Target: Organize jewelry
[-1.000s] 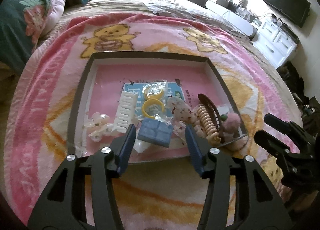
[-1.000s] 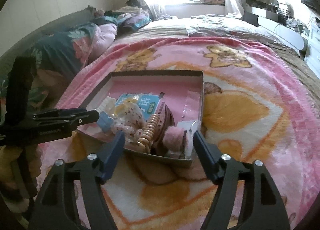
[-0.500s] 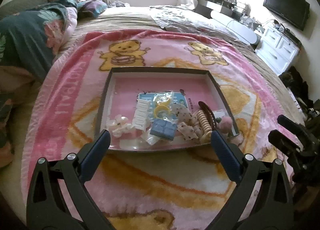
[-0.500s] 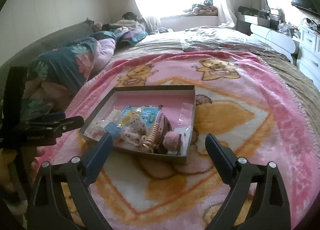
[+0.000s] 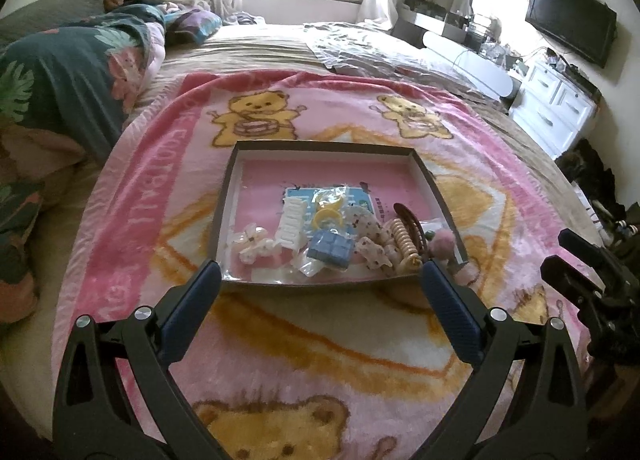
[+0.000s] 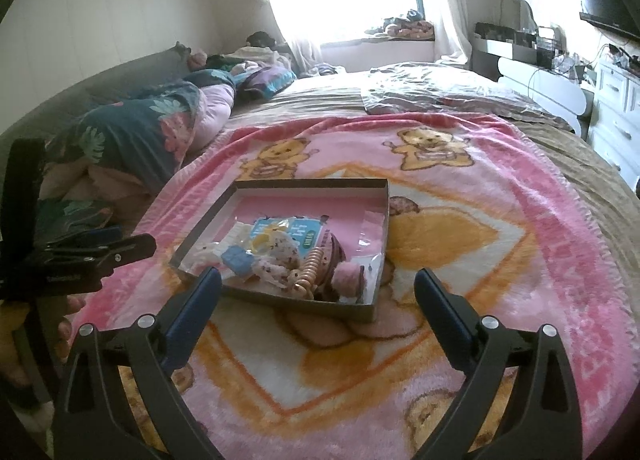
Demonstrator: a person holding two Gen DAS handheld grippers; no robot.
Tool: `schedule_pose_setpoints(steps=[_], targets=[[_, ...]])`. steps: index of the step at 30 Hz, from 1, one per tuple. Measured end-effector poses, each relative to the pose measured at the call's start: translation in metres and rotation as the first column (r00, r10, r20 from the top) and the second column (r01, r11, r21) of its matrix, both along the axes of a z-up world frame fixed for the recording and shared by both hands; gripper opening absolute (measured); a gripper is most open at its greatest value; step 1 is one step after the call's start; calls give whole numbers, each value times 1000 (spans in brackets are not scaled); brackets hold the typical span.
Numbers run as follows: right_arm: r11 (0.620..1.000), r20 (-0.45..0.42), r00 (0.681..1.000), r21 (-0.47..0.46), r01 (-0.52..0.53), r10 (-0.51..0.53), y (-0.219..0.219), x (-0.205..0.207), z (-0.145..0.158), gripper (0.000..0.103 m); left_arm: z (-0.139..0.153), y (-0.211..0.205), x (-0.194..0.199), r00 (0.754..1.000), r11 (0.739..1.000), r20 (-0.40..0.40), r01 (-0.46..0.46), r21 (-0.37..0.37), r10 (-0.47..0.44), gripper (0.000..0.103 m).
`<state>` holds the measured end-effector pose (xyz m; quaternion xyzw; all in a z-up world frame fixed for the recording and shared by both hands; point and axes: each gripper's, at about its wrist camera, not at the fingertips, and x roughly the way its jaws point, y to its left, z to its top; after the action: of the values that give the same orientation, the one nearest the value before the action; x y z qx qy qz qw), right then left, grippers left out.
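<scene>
Jewelry heaped along near edge of shallow box on bed blanket. Left tool, right tool: both wide, empty, short of box. Pick one top piece; approach slowly, avoiding neighbours.

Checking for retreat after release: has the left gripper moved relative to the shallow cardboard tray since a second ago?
Yes. The left gripper has pulled back and up from the shallow cardboard tray; its fingertips now sit short of the near rim, jaws wide, empty.

left claw gapes empty before the tray of hair accessories.
</scene>
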<state>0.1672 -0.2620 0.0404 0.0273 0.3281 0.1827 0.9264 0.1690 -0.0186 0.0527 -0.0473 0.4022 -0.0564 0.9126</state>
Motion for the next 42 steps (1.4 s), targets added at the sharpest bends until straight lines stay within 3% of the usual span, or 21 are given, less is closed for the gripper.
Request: schedule_pose_setpoints(steps=[10,19,32,42], targets=[[1000,20,1000,-6,-11,11,1,-31,3,99,5,3,-35,999,1000,48,-6,3,6,94],[999,5,999,-25,-34,35,10,-61,-12,99,-9,8,-71,997,1000,70,-11,10,10,94],[999,-10,999,-33,-35,35,19,-93,-37,99,-44,10,-111,998,1000,53,-22,-8,22,94],[999,-36,999,-36,-37,36,21,-101,-44,99,-47,14,-119,998,999,52,-31,-18,32,94]])
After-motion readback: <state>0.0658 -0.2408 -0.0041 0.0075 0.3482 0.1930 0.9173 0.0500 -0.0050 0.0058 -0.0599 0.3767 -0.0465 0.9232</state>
